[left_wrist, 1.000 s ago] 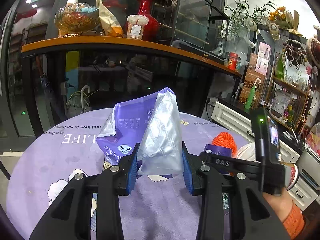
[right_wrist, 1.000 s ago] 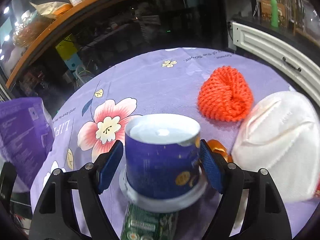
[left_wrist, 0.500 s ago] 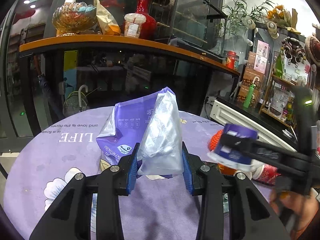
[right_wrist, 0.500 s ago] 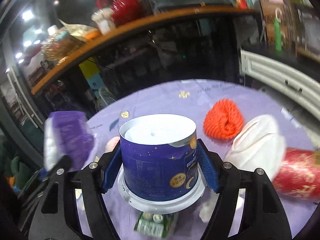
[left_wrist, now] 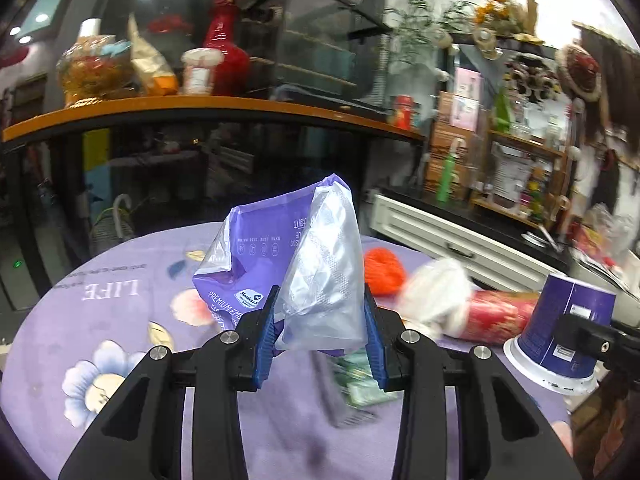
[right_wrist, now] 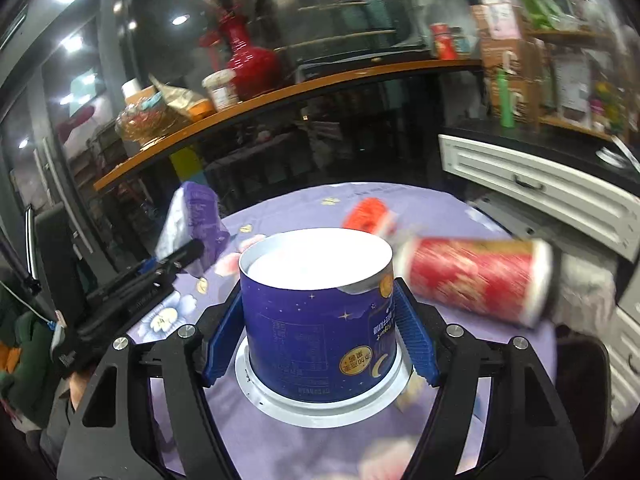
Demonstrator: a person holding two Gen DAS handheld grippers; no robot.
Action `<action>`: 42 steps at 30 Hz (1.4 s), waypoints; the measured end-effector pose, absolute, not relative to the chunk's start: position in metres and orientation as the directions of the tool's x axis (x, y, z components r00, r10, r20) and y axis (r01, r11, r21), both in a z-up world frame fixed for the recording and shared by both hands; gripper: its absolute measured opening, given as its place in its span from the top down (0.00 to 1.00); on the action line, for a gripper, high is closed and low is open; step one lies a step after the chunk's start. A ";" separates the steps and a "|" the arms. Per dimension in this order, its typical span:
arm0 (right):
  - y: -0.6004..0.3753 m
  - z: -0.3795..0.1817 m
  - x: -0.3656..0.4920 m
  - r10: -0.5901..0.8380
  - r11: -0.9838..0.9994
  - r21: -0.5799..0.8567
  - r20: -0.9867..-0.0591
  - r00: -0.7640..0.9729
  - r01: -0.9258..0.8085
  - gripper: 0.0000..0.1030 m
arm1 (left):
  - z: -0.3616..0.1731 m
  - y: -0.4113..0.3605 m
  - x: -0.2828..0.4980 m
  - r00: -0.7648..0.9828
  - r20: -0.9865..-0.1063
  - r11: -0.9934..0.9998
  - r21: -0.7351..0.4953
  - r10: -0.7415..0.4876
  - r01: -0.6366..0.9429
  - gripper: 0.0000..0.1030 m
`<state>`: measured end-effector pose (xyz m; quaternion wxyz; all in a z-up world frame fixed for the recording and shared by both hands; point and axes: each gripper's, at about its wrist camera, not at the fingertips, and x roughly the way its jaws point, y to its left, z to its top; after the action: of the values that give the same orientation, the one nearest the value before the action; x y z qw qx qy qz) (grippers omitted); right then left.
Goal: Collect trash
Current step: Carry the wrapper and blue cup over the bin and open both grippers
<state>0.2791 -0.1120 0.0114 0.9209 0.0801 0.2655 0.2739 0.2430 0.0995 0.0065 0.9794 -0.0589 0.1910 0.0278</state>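
The purple table fills the lower frame in both views. At centre of the left view, the left gripper clamps a purple bag, held above the cloth. At centre of the right view, the right gripper grips an upside-down blue cup. A red can lies centre right, an orange ball beyond.

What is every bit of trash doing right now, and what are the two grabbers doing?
Left gripper: shut on the crumpled purple and silver plastic bag, held up.
Right gripper: shut on the dark blue paper cup, upside down.
Red paper tube: lying on its side.
Orange knitted ball: resting on the purple flowered tablecloth.
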 end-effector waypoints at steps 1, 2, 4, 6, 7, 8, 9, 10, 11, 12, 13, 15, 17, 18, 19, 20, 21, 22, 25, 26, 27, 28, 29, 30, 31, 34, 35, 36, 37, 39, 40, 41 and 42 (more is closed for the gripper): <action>-0.124 0.009 0.273 0.532 0.847 0.291 -0.446 0.720 -0.445 0.32 | 0.008 0.091 0.239 0.928 -0.373 0.994 -0.097 0.018 -0.058 0.63; -0.134 0.006 0.268 0.515 0.857 0.288 -0.449 0.730 -0.428 0.32 | 0.008 0.083 0.235 0.929 -0.370 0.995 -0.092 0.003 -0.039 0.63; -0.154 -0.002 0.261 0.493 0.869 0.295 -0.457 0.740 -0.397 0.32 | 0.011 0.063 0.225 0.930 -0.365 0.996 -0.093 -0.042 0.009 0.63; -0.170 -0.009 0.253 0.480 0.875 0.309 -0.464 0.745 -0.372 0.32 | 0.013 0.044 0.216 0.929 -0.360 0.994 -0.091 -0.083 0.053 0.63; -0.178 -0.012 0.248 0.468 0.881 0.308 -0.467 0.750 -0.358 0.32 | 0.014 0.034 0.212 0.928 -0.359 0.993 -0.089 -0.103 0.075 0.63; -0.186 -0.014 0.243 0.448 0.891 0.296 -0.469 0.761 -0.343 0.31 | 0.014 0.024 0.209 0.925 -0.359 0.991 -0.089 -0.123 0.098 0.63; -0.191 -0.015 0.240 0.433 0.899 0.287 -0.469 0.770 -0.331 0.32 | 0.014 0.018 0.206 0.923 -0.359 0.990 -0.089 -0.137 0.112 0.63; -0.200 -0.018 0.235 0.412 0.908 0.277 -0.466 0.783 -0.313 0.32 | 0.014 0.004 0.202 0.919 -0.359 0.986 -0.087 -0.164 0.142 0.63; -0.209 -0.020 0.229 0.397 0.915 0.273 -0.464 0.792 -0.298 0.32 | 0.014 -0.006 0.200 0.914 -0.361 0.983 -0.085 -0.184 0.164 0.63; -0.218 -0.022 0.224 0.381 0.921 0.268 -0.463 0.800 -0.283 0.32 | 0.014 -0.012 0.198 0.911 -0.362 0.980 -0.085 -0.198 0.180 0.63; -0.226 -0.024 0.220 0.366 0.927 0.264 -0.463 0.807 -0.268 0.32 | 0.014 -0.024 0.196 0.903 -0.365 0.974 -0.089 -0.227 0.208 0.63; -0.247 -0.029 0.210 0.320 0.942 0.248 -0.464 0.826 -0.226 0.32 | 0.012 -0.041 0.191 0.884 -0.375 0.960 -0.101 -0.278 0.259 0.63; -0.264 -0.034 0.204 0.289 0.951 0.243 -0.468 0.835 -0.193 0.32 | 0.011 -0.063 0.192 0.852 -0.396 0.939 -0.125 -0.343 0.320 0.63; -0.273 -0.036 0.201 0.275 0.954 0.246 -0.471 0.838 -0.175 0.32 | 0.010 -0.070 0.193 0.842 -0.400 0.932 -0.136 -0.363 0.337 0.63; -0.284 -0.039 0.198 0.257 0.956 0.250 -0.477 0.841 -0.151 0.31 | 0.009 -0.080 0.194 0.824 -0.408 0.919 -0.151 -0.393 0.363 0.63; -0.294 -0.042 0.196 0.241 0.959 0.254 -0.481 0.843 -0.129 0.32 | 0.008 -0.090 0.195 0.809 -0.416 0.909 -0.160 -0.416 0.385 0.63; -0.306 -0.046 0.192 0.215 0.962 0.256 -0.486 0.847 -0.098 0.31 | 0.006 -0.100 0.196 0.793 -0.423 0.898 -0.167 -0.438 0.407 0.63; -0.314 -0.049 0.190 0.197 0.964 0.254 -0.490 0.849 -0.077 0.31 | 0.004 -0.113 0.197 0.773 -0.432 0.884 -0.174 -0.464 0.433 0.63; -0.341 -0.059 0.182 0.132 0.970 0.241 -0.509 0.851 -0.006 0.31 | -0.005 -0.149 0.200 0.703 -0.465 0.838 -0.208 -0.538 0.504 0.63; -0.351 -0.064 0.180 0.112 0.971 0.240 -0.517 0.848 0.019 0.31 | -0.010 -0.161 0.203 0.677 -0.479 0.823 -0.223 -0.559 0.522 0.63; -0.359 -0.067 0.178 0.096 0.970 0.241 -0.524 0.846 0.040 0.32 | -0.013 -0.170 0.204 0.657 -0.490 0.813 -0.231 -0.572 0.535 0.63; -0.366 -0.070 0.176 0.086 0.968 0.244 -0.528 0.845 0.054 0.31 | -0.020 -0.183 0.207 0.631 -0.509 0.800 -0.239 -0.586 0.550 0.63; -0.375 -0.074 0.173 0.075 0.966 0.250 -0.533 0.843 0.072 0.31 | -0.027 -0.194 0.210 0.612 -0.527 0.794 -0.242 -0.590 0.557 0.63; -0.380 -0.075 0.172 0.068 0.964 0.253 -0.535 0.842 0.084 0.31 | -0.035 -0.204 0.212 0.592 -0.546 0.789 -0.247 -0.593 0.562 0.63; -0.389 -0.079 0.169 0.053 0.961 0.255 -0.540 0.840 0.103 0.31 | -0.041 -0.211 0.213 0.576 -0.560 0.785 -0.252 -0.595 0.565 0.63; -0.405 -0.088 0.163 0.028 0.956 0.259 -0.550 0.835 0.138 0.31 | -0.063 -0.230 0.225 0.518 -0.613 0.778 -0.283 -0.597 0.562 0.63; -0.411 -0.092 0.161 0.022 0.953 0.263 -0.555 0.831 0.150 0.31 | -0.069 -0.235 0.229 0.499 -0.628 0.776 -0.294 -0.597 0.558 0.63; -0.414 -0.094 0.161 0.019 0.951 0.266 -0.559 0.829 0.157 0.31 | -0.074 -0.237 0.231 0.488 -0.638 0.776 -0.300 -0.595 0.554 0.63; -0.420 -0.098 0.159 0.016 0.947 0.272 -0.564 0.826 0.168 0.31 | -0.081 -0.241 0.235 0.477 -0.653 0.780 -0.300 -0.587 0.549 0.63; -0.425 -0.103 0.157 0.011 0.945 0.276 -0.570 0.821 0.179 0.31 | -0.092 -0.248 0.240 0.463 -0.677 0.788 -0.296 -0.572 0.540 0.63; -0.428 -0.106 0.156 0.008 0.943 0.277 -0.575 0.818 0.185 0.31 | -0.094 -0.250 0.242 0.455 -0.686 0.788 -0.294 -0.568 0.540 0.63; -0.431 -0.109 0.155 0.007 0.941 0.281 -0.579 0.815 0.191 0.31 | -0.100 -0.255 0.245 0.441 -0.699 0.788 -0.292 -0.562 0.542 0.62; -0.434 -0.112 0.155 0.007 0.939 0.284 -0.584 0.812 0.195 0.31 | -0.104 -0.259 0.248 0.428 -0.712 0.789 -0.292 -0.557 0.541 0.62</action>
<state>0.1552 -0.4340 -0.1115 0.9370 0.1675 0.3024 -0.0502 0.2481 -0.2591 -0.1044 0.8448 -0.0093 0.4250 -0.3249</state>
